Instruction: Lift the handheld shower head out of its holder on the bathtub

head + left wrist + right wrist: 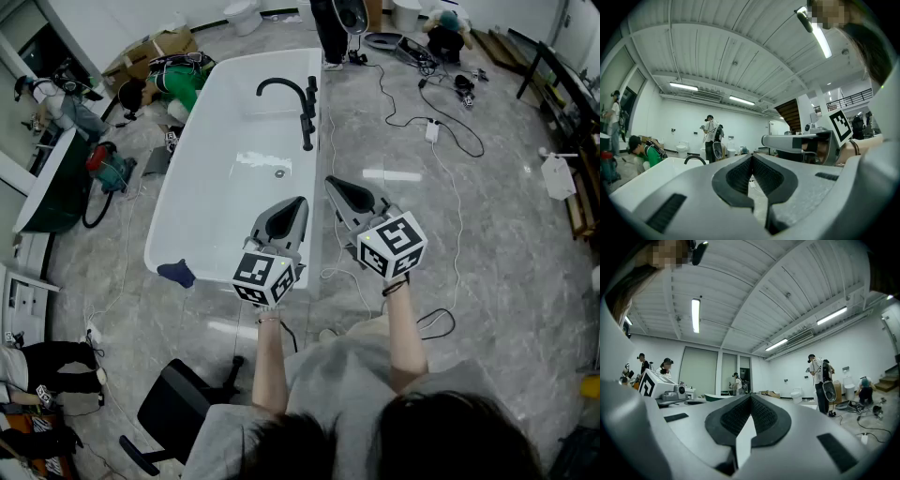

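Observation:
The white bathtub (202, 202) lies ahead of me in the head view, with a black arched faucet (281, 86) on its far right rim. The slim black handheld shower head (307, 120) stands upright in its holder beside the faucet. My left gripper (300, 201) hovers level over the tub's near right rim, shut and empty. My right gripper (330, 180) is held just to its right, over the floor beside the tub, also shut with nothing in it. Both are well short of the shower head. In the left gripper view the faucet (695, 159) shows small, far beyond the closed fingertips (751, 157).
A blue cloth (176, 273) hangs on the tub's near left corner. Cables (441, 131) trail over the floor to the right, a black chair (173, 405) stands behind me at the left. Several people work around the room, one crouching by the tub (178, 82).

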The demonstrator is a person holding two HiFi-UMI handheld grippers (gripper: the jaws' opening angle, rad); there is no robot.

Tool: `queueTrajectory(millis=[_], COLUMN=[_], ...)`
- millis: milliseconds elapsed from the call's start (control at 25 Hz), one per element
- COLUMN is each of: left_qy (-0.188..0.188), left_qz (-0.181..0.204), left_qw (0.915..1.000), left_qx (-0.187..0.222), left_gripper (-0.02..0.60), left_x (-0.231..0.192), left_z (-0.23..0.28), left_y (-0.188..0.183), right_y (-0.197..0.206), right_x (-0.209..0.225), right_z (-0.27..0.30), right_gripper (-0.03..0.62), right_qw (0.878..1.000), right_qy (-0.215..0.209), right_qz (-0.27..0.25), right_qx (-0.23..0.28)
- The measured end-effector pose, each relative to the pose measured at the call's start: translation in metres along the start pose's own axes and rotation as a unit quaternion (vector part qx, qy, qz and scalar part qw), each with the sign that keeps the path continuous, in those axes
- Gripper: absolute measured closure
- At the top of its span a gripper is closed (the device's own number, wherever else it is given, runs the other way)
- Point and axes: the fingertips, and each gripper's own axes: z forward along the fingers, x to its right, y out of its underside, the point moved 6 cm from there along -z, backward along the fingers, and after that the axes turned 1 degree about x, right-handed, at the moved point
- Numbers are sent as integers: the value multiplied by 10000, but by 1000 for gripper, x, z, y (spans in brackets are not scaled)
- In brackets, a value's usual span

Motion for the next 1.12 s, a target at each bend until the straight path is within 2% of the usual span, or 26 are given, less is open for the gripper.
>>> queueTrajectory(millis=[280, 640, 1120], left_qy=[-55, -325, -1078], left_qz=[-14, -136, -345], left_qw=[10000, 9994, 9933], left_qx=[18, 62, 215], left_gripper=[577, 577, 577], left_x=[-2, 7, 48], left_z=[10, 35, 124], left_y=[-9, -11, -11], right_y=[-6, -8, -21], right_x=[10, 40, 143], right_z=[5, 5, -14], right_gripper=[594, 594, 592], right_qw=[10000, 9994, 9953], right_qy=[-61, -299, -902], right_qz=[-47, 62, 0], right_qx=[-52, -144, -362])
